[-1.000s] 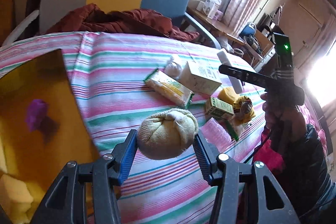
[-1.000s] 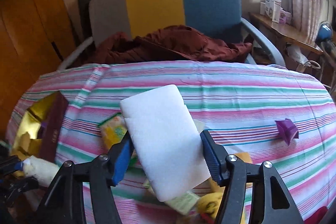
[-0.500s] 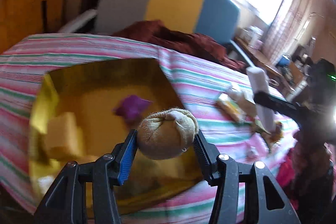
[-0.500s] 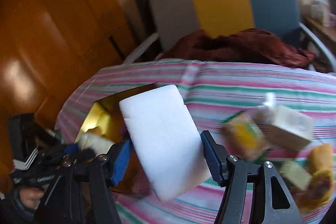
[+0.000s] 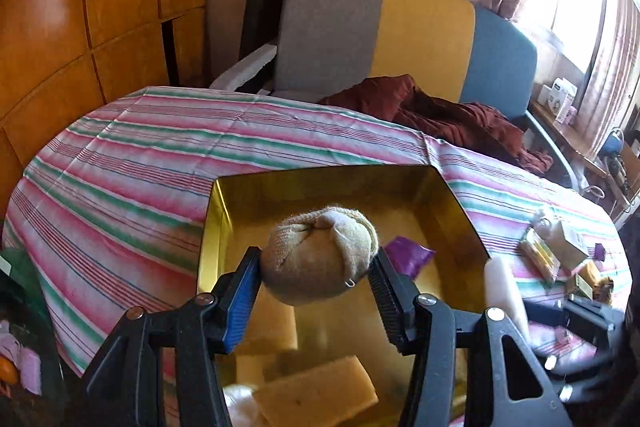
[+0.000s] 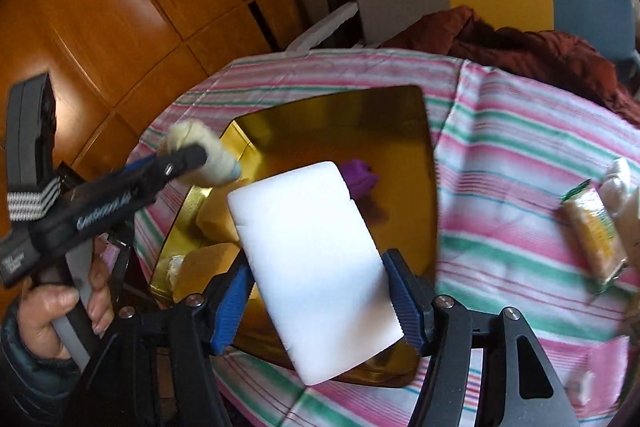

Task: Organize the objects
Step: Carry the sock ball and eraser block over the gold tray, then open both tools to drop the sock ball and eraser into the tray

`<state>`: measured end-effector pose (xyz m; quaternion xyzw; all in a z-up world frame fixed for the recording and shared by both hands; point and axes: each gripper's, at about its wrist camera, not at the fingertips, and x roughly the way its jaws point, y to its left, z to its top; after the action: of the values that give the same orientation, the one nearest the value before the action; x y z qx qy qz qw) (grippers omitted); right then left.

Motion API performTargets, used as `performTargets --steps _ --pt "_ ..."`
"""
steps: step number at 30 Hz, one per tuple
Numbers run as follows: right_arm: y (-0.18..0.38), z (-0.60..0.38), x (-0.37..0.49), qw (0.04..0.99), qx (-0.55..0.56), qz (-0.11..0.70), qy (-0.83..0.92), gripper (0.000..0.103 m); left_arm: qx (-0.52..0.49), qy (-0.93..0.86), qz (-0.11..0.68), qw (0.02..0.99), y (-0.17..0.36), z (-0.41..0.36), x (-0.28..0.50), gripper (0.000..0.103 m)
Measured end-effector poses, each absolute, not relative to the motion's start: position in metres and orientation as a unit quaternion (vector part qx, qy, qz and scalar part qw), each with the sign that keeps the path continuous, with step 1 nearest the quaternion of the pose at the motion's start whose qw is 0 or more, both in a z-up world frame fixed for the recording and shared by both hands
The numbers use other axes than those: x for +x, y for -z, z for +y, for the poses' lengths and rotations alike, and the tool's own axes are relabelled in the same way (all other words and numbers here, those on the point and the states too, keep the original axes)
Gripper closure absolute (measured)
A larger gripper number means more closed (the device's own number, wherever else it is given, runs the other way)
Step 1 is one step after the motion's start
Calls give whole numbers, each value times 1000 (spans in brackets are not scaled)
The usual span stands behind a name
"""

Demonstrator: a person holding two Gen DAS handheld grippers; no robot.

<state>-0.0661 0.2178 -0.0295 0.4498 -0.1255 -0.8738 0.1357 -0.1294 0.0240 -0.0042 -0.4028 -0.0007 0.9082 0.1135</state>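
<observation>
A rolled beige sock ball [image 5: 320,259] is held between the pads of the left gripper [image 5: 316,293], directly above the gold tray [image 5: 448,199]. The pads press on the two flanks of the ball at about its widest part, so the left claw is closed on it. A white foam block [image 6: 312,259] is clamped by its long edges in the right gripper [image 6: 320,303], also above the gold tray, toward the tray's near side. No gap is visible between either pair of pads and its load.

The sock ball is judged to be light, soft and compressible; it can be squeezed without harm, and its knitted surface should not slip on the ribbed pads. A grip across the middle, as seen, is best, since a hold on the loose folded cuff at the top could let the roll unravel. The foam block is judged to be very light and fairly stiff, though it may be dented by hard pressure; a hold across its narrow width near mid-length, as shown, keeps it from pivoting.

Inside the gold tray, a purple folded paper piece [image 5: 404,253] and yellow sponge blocks [image 5: 316,393] are seen below the sock ball. To the right of the tray, small packets [image 5: 552,251] are left on the striped tablecloth [image 5: 120,163].
</observation>
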Motion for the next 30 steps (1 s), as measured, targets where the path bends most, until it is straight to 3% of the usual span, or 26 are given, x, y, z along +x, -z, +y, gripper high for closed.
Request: performTargets --steps 3,5,7,8,30 --pt "36 208 -70 142 458 -131 868 33 -404 -908 2 116 4 23 -143 47" --pt "40 201 -74 149 460 -143 864 21 -401 -908 -10 117 1 20 -150 46" --pt "44 196 -75 153 464 -146 860 13 -386 -915 -13 112 -5 17 -153 33" --pt "45 194 -75 154 466 -148 859 13 -385 -916 -12 112 -7 16 -155 28" --pt "23 199 -31 72 412 -64 906 9 -385 -918 -20 96 0 20 -76 28"
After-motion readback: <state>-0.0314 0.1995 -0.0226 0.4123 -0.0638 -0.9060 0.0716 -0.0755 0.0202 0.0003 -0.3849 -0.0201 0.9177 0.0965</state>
